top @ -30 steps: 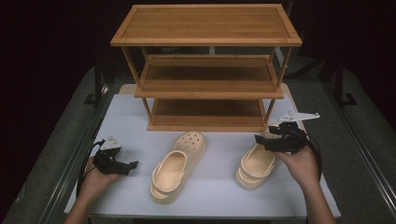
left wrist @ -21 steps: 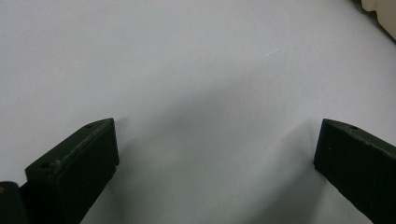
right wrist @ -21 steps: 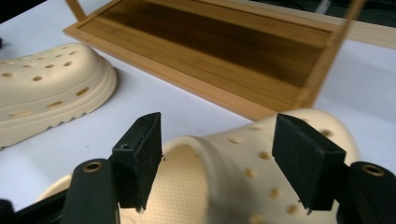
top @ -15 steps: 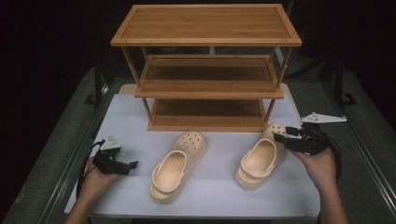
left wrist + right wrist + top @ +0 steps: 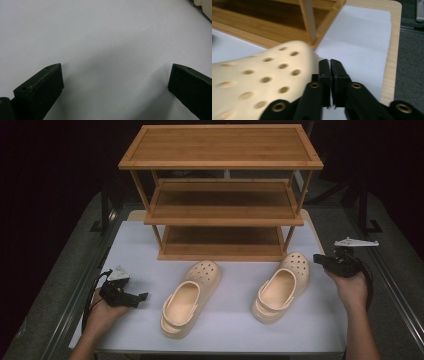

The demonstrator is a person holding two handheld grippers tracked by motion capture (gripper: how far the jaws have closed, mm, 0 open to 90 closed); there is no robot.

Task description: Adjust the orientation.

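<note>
High view: unmarked cream clogs [image 5: 191, 297], left gripper [image 5: 141, 296] jaws apart, right gripper [image 5: 317, 258] jaws together, empty.

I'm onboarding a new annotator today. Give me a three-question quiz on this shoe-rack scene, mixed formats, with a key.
1. True or false: a clog sits on the rack's bottom shelf.
2. Which gripper has its jaws wide apart? A) left gripper B) right gripper
3. Fill in: the right gripper's tips are beside the toe of the ____ clog.

Key
1. False: both clogs, including the left clog, lie on the white table in front of the rack.
2. A; the right gripper's jaws are together, gripping nothing.
3. right
</note>
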